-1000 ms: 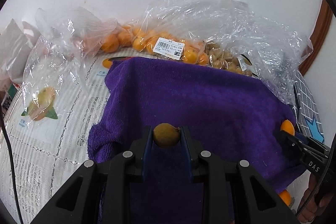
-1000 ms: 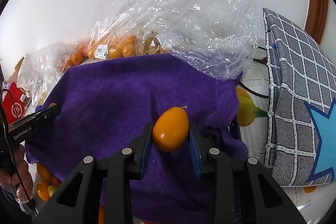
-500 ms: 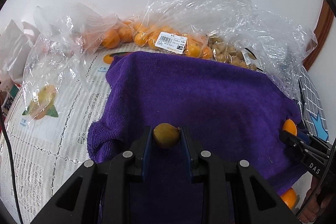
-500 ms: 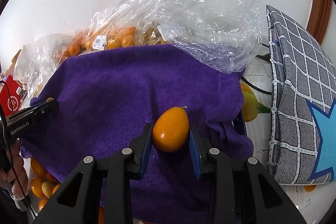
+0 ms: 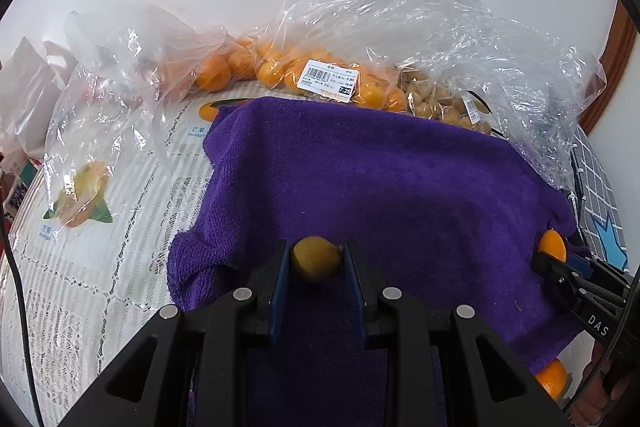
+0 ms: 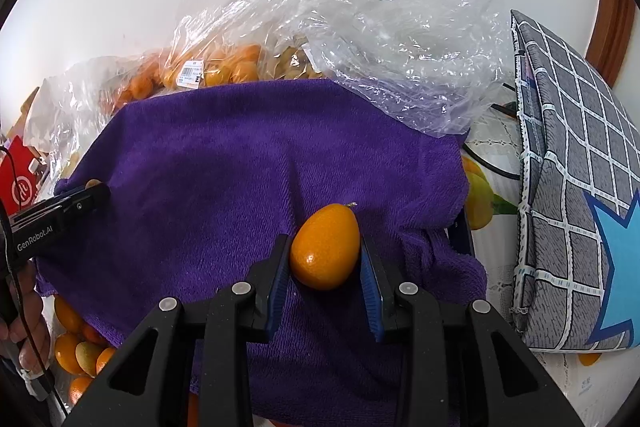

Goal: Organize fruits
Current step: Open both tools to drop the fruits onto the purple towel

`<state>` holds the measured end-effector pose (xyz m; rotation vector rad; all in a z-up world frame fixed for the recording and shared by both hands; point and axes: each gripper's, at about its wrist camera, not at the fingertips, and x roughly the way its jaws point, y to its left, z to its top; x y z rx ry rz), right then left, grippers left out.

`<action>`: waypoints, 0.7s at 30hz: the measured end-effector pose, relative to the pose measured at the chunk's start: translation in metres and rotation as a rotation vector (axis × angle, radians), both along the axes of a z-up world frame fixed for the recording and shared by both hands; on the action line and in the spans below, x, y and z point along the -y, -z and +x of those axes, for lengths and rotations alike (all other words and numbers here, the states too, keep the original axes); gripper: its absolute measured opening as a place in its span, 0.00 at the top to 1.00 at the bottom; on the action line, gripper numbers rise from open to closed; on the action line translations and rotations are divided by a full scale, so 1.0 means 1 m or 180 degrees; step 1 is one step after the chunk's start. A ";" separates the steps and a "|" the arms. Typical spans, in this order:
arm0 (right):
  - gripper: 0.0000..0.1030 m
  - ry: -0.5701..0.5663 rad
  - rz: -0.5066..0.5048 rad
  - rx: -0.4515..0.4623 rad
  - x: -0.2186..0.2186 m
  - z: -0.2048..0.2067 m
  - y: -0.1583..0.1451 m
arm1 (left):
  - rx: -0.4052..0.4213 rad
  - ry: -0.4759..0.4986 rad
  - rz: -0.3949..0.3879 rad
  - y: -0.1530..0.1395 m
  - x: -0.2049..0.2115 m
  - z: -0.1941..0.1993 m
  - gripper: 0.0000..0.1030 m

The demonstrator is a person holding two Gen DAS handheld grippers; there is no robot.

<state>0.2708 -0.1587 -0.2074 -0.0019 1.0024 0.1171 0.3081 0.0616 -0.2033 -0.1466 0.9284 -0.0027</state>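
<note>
My left gripper [image 5: 316, 261] is shut on a small dull yellow-green kumquat [image 5: 315, 259] and holds it over the near edge of a purple towel [image 5: 380, 187]. My right gripper [image 6: 324, 255] is shut on a larger bright orange kumquat [image 6: 325, 251], over the right part of the same towel [image 6: 224, 179]. The right gripper also shows at the right edge of the left wrist view [image 5: 576, 279], with its orange kumquat [image 5: 553, 247]. The left gripper shows at the left of the right wrist view [image 6: 60, 207].
Clear plastic bags of oranges [image 5: 280, 67] and of pale husked fruit [image 5: 440, 99] lie behind the towel, on a lace tablecloth [image 5: 80, 267]. A grey checked bag [image 6: 572, 187] stands at the right. Several loose kumquats [image 6: 76, 347] lie under the towel's near left edge.
Both grippers have drawn back slightly toward the near side, so more of the towel and bags shows. Each still holds its fruit.
</note>
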 end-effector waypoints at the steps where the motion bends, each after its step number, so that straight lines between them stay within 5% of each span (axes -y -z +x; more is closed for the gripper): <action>1: 0.67 -0.0002 -0.0006 0.0000 0.000 0.000 0.000 | 0.0008 -0.0002 -0.0011 0.000 0.000 0.000 0.75; 11: 0.50 0.0004 -0.0029 0.0126 0.000 -0.007 -0.010 | 0.0343 0.0005 0.0006 -0.014 0.003 -0.012 0.59; 21: 0.50 0.0130 0.0004 0.0392 0.008 -0.021 -0.029 | 0.0963 -0.0158 -0.0156 -0.041 -0.003 -0.035 0.55</action>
